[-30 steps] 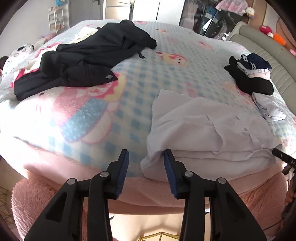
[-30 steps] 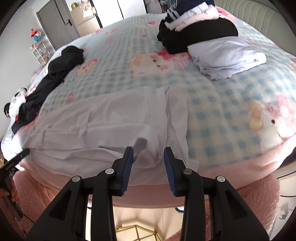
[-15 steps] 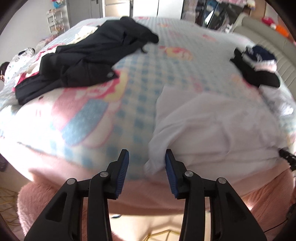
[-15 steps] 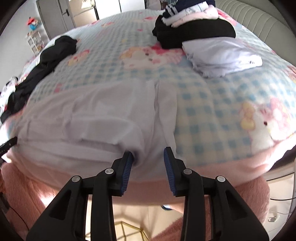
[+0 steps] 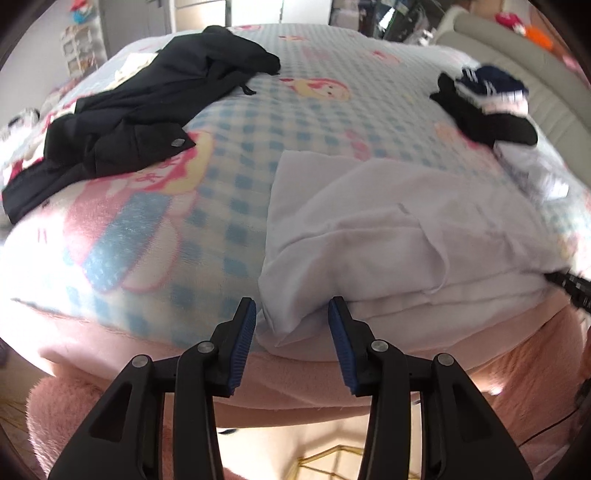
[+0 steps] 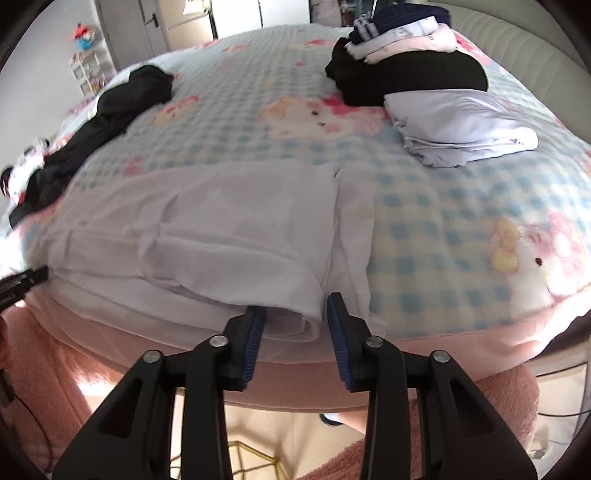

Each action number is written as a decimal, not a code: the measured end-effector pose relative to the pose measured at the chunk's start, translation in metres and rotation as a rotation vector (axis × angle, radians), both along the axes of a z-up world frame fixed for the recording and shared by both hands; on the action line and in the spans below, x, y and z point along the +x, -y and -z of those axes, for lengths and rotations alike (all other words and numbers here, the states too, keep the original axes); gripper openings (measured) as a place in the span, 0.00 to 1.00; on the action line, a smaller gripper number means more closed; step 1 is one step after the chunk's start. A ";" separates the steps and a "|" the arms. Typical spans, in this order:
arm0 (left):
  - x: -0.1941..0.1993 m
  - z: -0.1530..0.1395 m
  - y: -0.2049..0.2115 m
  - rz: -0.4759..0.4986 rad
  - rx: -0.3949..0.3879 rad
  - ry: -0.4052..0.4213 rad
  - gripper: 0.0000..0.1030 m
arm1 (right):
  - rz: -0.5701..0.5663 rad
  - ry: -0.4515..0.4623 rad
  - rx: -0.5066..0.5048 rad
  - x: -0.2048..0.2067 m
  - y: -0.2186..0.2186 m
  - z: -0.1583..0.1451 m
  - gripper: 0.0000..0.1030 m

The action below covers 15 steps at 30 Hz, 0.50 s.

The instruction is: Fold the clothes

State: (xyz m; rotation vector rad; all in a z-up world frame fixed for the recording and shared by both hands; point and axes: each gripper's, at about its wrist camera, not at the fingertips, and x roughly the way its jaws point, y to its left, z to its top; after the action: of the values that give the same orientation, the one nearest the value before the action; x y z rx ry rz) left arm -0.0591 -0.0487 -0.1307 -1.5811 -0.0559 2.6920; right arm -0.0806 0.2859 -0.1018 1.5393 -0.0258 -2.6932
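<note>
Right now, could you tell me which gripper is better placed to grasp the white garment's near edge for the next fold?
Probably the right gripper: the white garment already has its folded edge between the open jaws. The left gripper only frames a loose corner.

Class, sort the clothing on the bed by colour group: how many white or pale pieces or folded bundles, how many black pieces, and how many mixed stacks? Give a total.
White or pale: 2, the white garment at the near edge and the folded pale bundle.
Black: 2, the black jacket and the folded black garment.
Mixed navy, white and pink stack: 1.
Total: 5.
</note>
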 end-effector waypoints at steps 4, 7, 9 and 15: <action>0.002 -0.004 0.007 -0.017 0.001 -0.012 0.11 | -0.001 -0.045 0.050 0.000 -0.003 -0.009 0.07; 0.002 -0.030 0.010 -0.031 0.017 -0.101 0.06 | -0.002 -0.078 0.087 0.001 -0.005 -0.015 0.07; 0.003 -0.049 0.009 -0.025 0.019 -0.162 0.06 | 0.003 -0.134 0.095 0.002 -0.008 -0.029 0.07; 0.018 -0.050 -0.003 0.023 0.006 -0.160 0.05 | 0.031 -0.306 0.149 0.022 -0.008 -0.057 0.07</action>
State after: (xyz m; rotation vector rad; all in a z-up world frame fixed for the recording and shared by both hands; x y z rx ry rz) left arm -0.0408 -0.0458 -0.0806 -1.3499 -0.0423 2.7871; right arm -0.0582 0.2943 -0.0453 1.1461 0.1648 -2.9835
